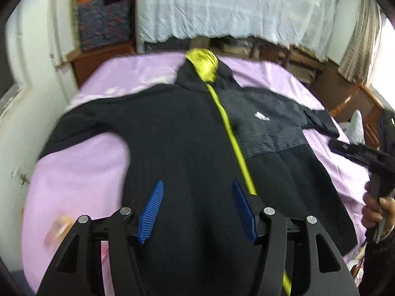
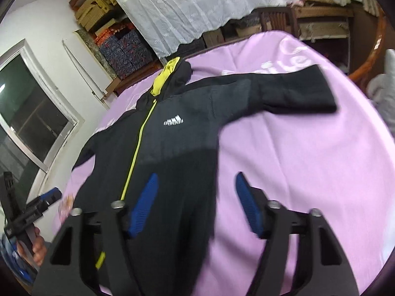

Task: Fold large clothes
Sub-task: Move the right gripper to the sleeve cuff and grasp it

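Left wrist view: my left gripper [image 1: 197, 207] hangs over the lower front of the black jacket [image 1: 177, 135], jaws apart, nothing between the pads. The jacket lies face up and spread flat on the bed [image 1: 79, 172], its yellow zip [image 1: 234, 143] closed and its hood toward the far edge. Right wrist view: my right gripper [image 2: 195, 202] also stands apart and empty, above the jacket's hem at its side edge. One sleeve [image 2: 296, 91] lies stretched outward. Assessment: the garment is laid out, no fold is made; sleeves and body remain to be folded.
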`<move>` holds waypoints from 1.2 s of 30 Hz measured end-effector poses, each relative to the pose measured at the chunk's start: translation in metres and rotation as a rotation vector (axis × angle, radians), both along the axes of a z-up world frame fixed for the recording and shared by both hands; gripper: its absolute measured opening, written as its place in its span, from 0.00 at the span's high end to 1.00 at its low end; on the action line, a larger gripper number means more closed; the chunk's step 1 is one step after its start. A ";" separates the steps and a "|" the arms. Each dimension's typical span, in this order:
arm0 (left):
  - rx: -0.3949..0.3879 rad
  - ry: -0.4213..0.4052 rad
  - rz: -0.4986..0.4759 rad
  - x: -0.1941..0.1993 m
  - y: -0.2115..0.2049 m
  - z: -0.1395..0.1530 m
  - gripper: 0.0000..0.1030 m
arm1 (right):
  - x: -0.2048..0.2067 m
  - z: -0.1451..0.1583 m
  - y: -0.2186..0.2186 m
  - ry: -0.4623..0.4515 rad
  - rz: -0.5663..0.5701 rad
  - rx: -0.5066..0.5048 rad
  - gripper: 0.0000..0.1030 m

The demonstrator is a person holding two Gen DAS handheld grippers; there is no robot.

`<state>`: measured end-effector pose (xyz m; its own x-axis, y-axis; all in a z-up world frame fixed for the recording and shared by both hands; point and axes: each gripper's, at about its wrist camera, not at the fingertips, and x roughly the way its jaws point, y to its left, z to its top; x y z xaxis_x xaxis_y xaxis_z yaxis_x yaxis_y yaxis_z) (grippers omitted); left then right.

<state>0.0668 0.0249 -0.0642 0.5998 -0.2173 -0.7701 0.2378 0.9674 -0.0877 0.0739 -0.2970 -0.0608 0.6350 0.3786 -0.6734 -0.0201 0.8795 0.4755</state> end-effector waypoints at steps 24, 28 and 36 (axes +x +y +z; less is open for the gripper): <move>0.210 0.098 0.023 0.135 -0.078 -0.023 0.05 | 0.085 -0.020 -0.078 -0.033 -0.242 -0.241 0.42; 0.234 0.115 -0.002 0.141 -0.091 -0.056 0.05 | 0.090 -0.026 -0.061 -0.027 -0.187 -0.353 0.35; 0.203 0.088 -0.013 0.141 -0.077 -0.068 0.03 | 0.105 -0.053 -0.051 0.047 -0.189 -0.538 0.41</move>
